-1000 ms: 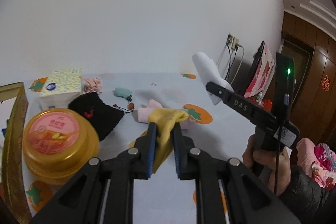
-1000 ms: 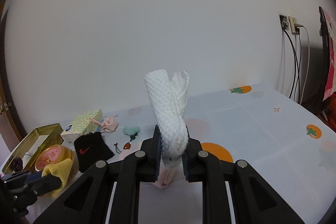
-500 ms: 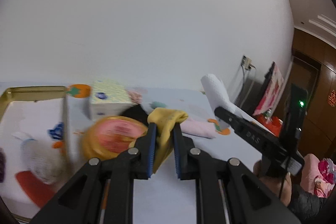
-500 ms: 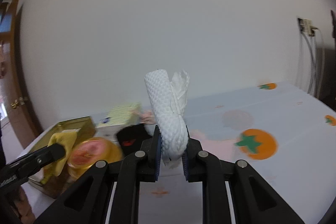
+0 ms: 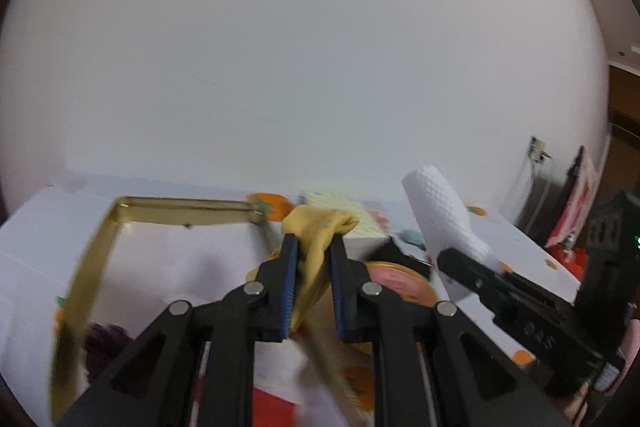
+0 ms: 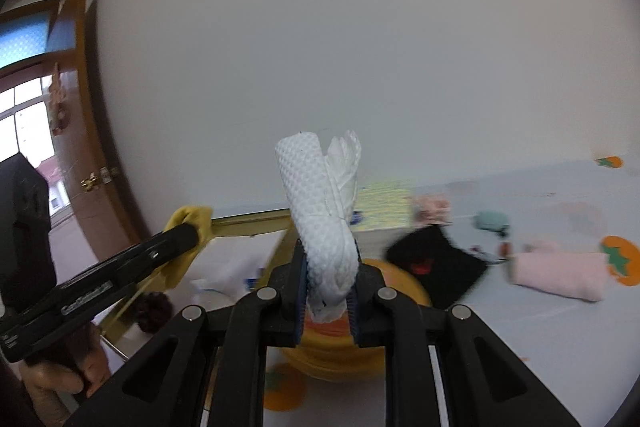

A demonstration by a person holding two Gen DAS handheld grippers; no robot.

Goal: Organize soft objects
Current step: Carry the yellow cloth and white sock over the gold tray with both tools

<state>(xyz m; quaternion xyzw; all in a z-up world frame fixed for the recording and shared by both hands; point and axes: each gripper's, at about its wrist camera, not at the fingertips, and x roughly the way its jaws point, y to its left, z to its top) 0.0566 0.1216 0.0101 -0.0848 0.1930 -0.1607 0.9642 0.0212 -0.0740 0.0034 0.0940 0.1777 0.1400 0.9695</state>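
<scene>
My left gripper (image 5: 313,247) is shut on a yellow cloth (image 5: 316,227) and hangs over the near right side of a gold metal tin (image 5: 176,205). The same cloth (image 6: 192,223) and the left gripper (image 6: 186,235) show at the left of the right wrist view, above the tin's rim (image 6: 248,219). My right gripper (image 6: 326,267) is shut on a rolled white waffle towel (image 6: 320,203), which stands up between the pads. That towel (image 5: 444,215) shows to the right of the left gripper. A pink folded cloth (image 6: 560,273) and a black pouch (image 6: 436,263) lie on the table.
A round yellow container with a pink lid (image 5: 400,277) sits just right of the tin. A green-patterned tissue box (image 6: 384,203), a small pink item (image 6: 432,207) and a teal charm (image 6: 490,221) lie behind. A dark purple fuzzy item (image 6: 154,307) sits in the tin. A door (image 6: 48,131) is at left.
Both grippers have swung left across the table with their cloths still held. The gold tin has come from the left edge to under the left gripper, and the round container has slid right.
</scene>
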